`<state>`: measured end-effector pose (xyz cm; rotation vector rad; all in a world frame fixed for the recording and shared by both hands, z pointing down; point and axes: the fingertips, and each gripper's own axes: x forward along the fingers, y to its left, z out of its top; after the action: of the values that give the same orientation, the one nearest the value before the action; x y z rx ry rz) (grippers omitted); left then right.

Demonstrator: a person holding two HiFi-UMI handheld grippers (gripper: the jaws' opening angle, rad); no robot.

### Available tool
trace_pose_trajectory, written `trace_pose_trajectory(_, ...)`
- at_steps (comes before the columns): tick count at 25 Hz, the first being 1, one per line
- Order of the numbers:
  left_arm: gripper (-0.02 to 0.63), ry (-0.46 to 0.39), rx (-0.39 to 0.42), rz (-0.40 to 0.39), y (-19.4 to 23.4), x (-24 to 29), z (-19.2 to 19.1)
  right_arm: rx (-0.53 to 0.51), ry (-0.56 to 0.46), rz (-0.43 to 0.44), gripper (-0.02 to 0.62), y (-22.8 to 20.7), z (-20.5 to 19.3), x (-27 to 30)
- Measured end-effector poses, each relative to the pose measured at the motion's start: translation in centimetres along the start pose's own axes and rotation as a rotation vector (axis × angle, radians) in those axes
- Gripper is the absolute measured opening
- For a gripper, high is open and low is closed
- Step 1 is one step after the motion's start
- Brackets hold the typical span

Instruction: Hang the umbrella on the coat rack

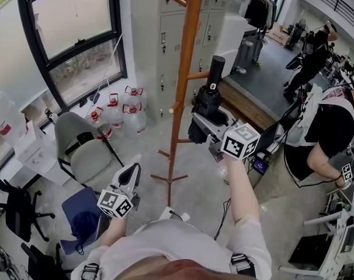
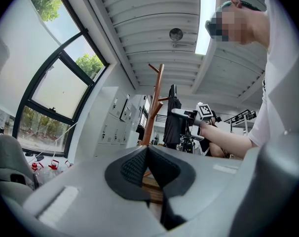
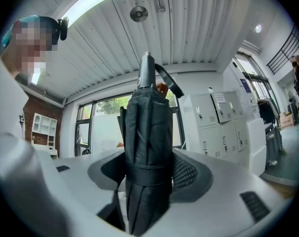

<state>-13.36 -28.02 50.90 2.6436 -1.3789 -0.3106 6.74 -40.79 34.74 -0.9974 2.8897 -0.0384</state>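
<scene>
The approach to the rack is judged to be the step in hand, and nothing is hung yet. The folded black umbrella (image 1: 207, 101) is held upright in the air, just beside the pole of the wooden coat rack (image 1: 186, 57). It is clamped round its bundled canopy by the right claw (image 1: 201, 121), whose pads are pressed against the fabric on both sides, as is plainly shown in the right gripper view (image 3: 147, 174). The handle (image 3: 145, 73) is kept uppermost, and a wrist strap (image 3: 170, 83) is seen looping out from it. The left claw (image 1: 132, 171) is held low and well apart from the umbrella, its jaws brought together on nothing. For the next move, it is judged that the strap loop must be brought level with a free peg (image 1: 198, 74), slipped over its tip and let settle before the right claw is opened. The loop is small and slack, so careful aiming is called for; a miss could let the umbrella drop.
</scene>
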Motion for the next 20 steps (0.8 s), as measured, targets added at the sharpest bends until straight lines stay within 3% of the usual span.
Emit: trace_pose_trajectory(20, 0.009, 0.011, -0.008, -0.024, -0.1, 1.0, -0.5, 0.036, 0.052, 0.039, 0.258, 2.6, -4.4, 0.0)
